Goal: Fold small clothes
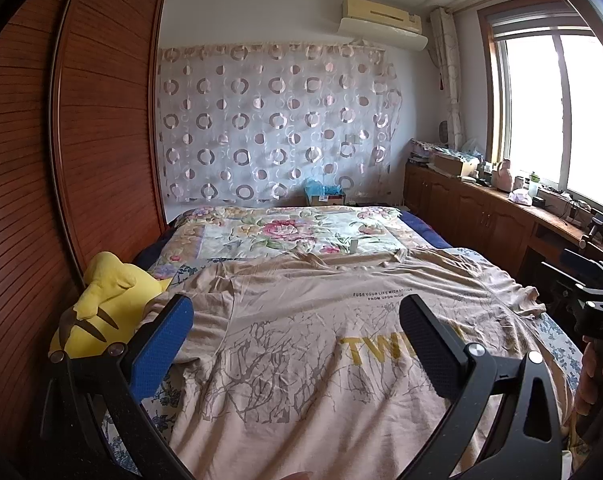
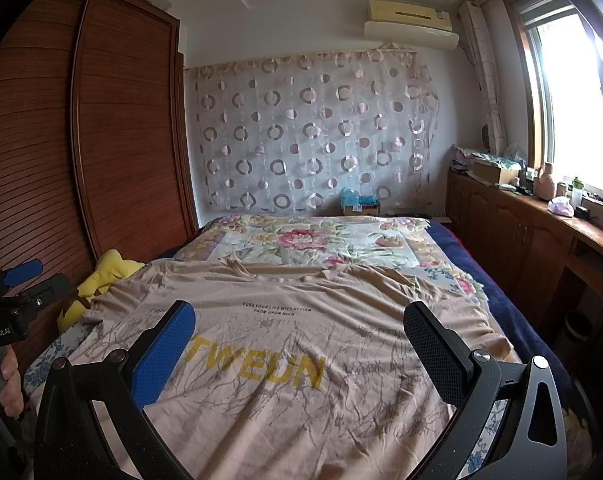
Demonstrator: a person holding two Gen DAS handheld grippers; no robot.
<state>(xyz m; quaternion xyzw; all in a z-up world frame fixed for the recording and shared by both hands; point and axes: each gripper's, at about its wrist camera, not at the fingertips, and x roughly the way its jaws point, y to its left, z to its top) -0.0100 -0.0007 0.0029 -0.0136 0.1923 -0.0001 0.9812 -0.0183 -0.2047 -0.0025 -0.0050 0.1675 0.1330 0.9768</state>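
The bed (image 2: 453, 256), under a floral quilt (image 2: 313, 240), carries a beige T-shirt (image 2: 285, 360) spread flat, print up, across its near end, collar toward the far edge; a yellow plush toy (image 1: 101, 304) lies at the bed's left edge beside the shirt; the left claw (image 1: 297, 344) and right claw (image 2: 299, 348) both gape wide above the shirt, gripping nothing.

The T-shirt (image 2: 285, 344) lies flat with open room above it. A yellow plush toy (image 1: 101, 304) touches its left edge, beside the wooden wardrobe (image 1: 61, 160). Bare bedspread (image 2: 321, 240) lies beyond its collar.
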